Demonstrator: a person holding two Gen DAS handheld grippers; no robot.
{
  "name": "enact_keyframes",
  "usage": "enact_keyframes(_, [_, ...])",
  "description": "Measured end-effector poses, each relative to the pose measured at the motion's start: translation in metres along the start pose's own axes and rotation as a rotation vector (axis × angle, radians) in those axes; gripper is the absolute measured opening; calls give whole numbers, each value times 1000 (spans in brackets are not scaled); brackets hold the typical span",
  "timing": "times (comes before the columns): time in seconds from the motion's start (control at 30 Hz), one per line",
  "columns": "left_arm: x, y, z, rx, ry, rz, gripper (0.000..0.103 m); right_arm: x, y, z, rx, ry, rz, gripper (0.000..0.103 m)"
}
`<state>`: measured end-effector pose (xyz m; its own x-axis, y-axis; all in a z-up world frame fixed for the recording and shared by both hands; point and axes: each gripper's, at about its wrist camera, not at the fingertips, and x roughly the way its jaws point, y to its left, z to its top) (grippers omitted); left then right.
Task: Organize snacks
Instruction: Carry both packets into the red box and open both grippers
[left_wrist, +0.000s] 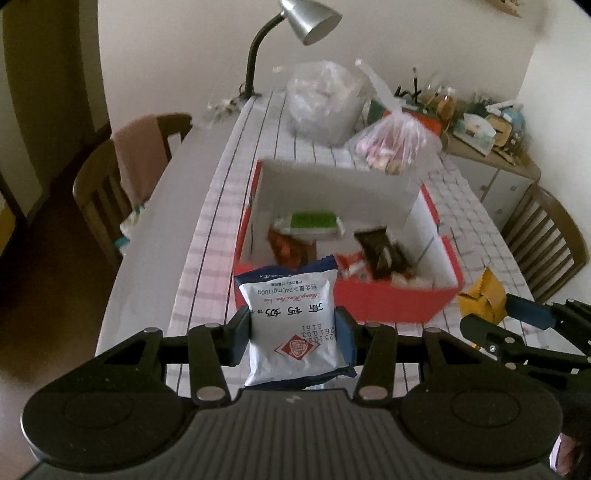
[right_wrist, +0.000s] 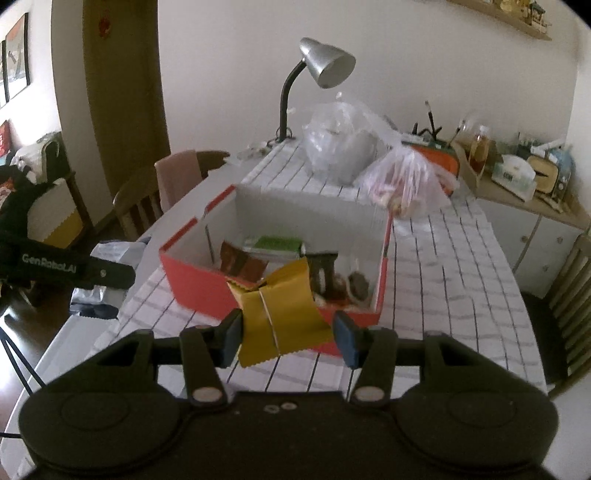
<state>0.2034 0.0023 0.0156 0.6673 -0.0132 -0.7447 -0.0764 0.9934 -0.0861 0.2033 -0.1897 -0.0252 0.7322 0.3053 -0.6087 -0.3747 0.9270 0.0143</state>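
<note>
My left gripper (left_wrist: 293, 334) clamps a white-and-blue snack packet (left_wrist: 293, 325), my right gripper (right_wrist: 288, 334) a yellow packet (right_wrist: 282, 317); I hold both above the table's near edge, before the red box (right_wrist: 207, 291) of snacks.

Ahead of your left hand-held gripper (left_wrist: 291, 334) the red box (left_wrist: 343, 299) stands open-topped, its white back wall (left_wrist: 332, 192) raised beyond. Past that wall, two plastic bags (left_wrist: 325, 99) and a lamp (left_wrist: 295, 29) crowd the bench (left_wrist: 207, 236). Bare cloth lies left of the box.
</note>
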Motion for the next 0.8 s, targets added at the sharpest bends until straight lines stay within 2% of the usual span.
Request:
enact_keyframes(0.33, [22, -12, 58, 47, -29, 9, 47, 29, -20, 46, 41, -17, -20, 51])
enact_keyframes(0.57, [49, -17, 77, 63, -17, 23, 47, 58, -27, 64, 49, -2, -30, 51])
enact_keyframes(0.8, [86, -19, 90, 87, 25, 46, 47, 94, -33, 68, 56, 46, -29, 51])
